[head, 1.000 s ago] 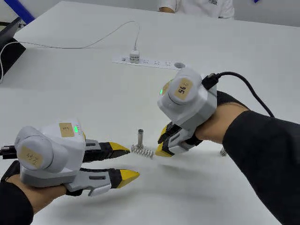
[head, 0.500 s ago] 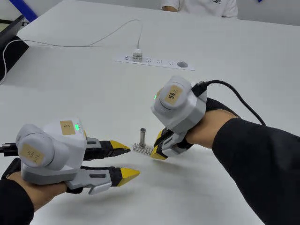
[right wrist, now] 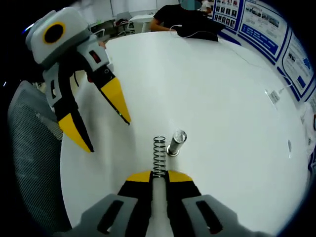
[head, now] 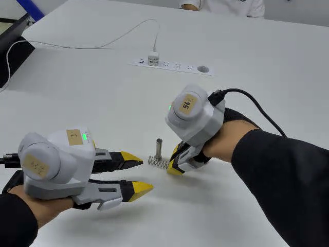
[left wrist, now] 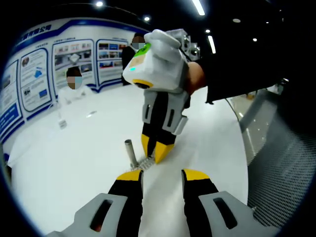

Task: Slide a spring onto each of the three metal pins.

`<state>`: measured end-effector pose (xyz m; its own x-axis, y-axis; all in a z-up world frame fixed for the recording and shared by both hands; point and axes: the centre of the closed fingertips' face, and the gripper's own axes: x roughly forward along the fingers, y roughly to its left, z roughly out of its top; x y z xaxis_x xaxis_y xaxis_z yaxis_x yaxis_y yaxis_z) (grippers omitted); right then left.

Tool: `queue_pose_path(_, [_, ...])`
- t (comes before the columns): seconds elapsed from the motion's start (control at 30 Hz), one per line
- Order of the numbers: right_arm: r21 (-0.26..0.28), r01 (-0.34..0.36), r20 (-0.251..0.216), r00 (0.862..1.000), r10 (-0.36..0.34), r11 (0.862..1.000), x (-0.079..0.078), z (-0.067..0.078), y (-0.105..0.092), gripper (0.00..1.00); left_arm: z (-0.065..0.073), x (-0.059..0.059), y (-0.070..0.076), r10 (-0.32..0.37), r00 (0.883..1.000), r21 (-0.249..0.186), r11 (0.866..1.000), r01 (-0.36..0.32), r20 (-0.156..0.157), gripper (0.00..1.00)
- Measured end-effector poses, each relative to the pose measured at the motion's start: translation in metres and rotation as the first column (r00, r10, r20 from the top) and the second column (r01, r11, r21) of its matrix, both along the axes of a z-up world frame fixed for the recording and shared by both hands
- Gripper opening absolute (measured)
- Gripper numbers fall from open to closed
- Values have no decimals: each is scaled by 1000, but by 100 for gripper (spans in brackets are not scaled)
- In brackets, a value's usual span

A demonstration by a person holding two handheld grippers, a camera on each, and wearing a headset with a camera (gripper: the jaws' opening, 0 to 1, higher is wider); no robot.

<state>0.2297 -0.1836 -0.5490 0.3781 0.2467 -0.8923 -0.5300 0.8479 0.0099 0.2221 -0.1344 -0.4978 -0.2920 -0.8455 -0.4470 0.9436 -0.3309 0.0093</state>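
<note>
The left gripper (head: 145,176), jaws spread and empty, hovers left of the upright metal pin (head: 159,148) and points at it, probably ready to steady it. The spring (head: 158,162) lies on the white tabletop (head: 103,103) just beside the pin's foot. Right of the pin, the right gripper (head: 174,165) pinches the spring's end low down, a hold suited to lifting it over the pin's top.
</note>
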Motion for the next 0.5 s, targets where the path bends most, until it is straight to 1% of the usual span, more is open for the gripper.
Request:
queue_pose_path(0.23, [-4,-35,-14,999,35,999,-9,5,6,11,0,1,0,3,1000,4,1000,-3,3,32])
queue_pose_path(0.43, [-10,-80,-10,997,79,997,-18,17,12,11,-1,0,-1,-1,1000,5,1000,1,3,32])
queue_pose_path(0.5, [1,-94,-9,996,94,996,-22,22,16,11,0,-1,-1,-4,1000,4,1000,4,5,32])
